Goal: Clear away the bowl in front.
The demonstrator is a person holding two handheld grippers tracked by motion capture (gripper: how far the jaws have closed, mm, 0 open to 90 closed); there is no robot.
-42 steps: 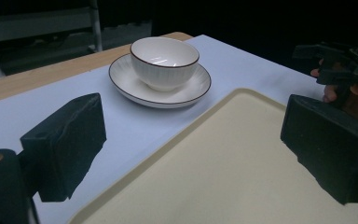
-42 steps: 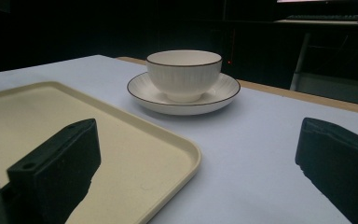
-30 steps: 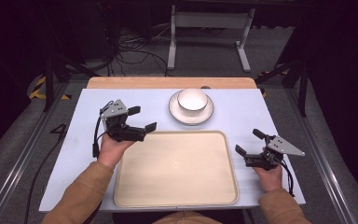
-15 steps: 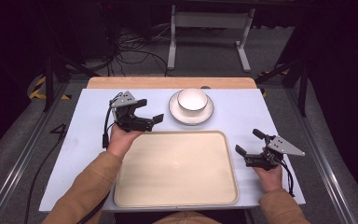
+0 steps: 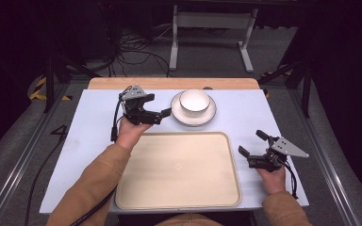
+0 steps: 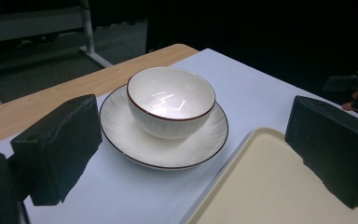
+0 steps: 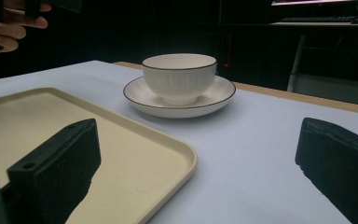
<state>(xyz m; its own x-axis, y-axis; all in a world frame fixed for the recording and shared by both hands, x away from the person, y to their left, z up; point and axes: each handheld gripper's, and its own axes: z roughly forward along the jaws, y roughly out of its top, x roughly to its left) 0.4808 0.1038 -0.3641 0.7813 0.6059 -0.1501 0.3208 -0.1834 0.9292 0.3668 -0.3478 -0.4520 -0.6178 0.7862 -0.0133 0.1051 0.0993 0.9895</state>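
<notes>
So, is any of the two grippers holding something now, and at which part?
Nothing is held. The left gripper is open beside the plate with the bowl; the right gripper is open near the tray.

The left gripper (image 5: 162, 114) has moved toward the plate (image 5: 176, 115), jaws apart.

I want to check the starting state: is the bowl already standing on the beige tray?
No, the bowl stands on the plate, beyond the tray.
</notes>
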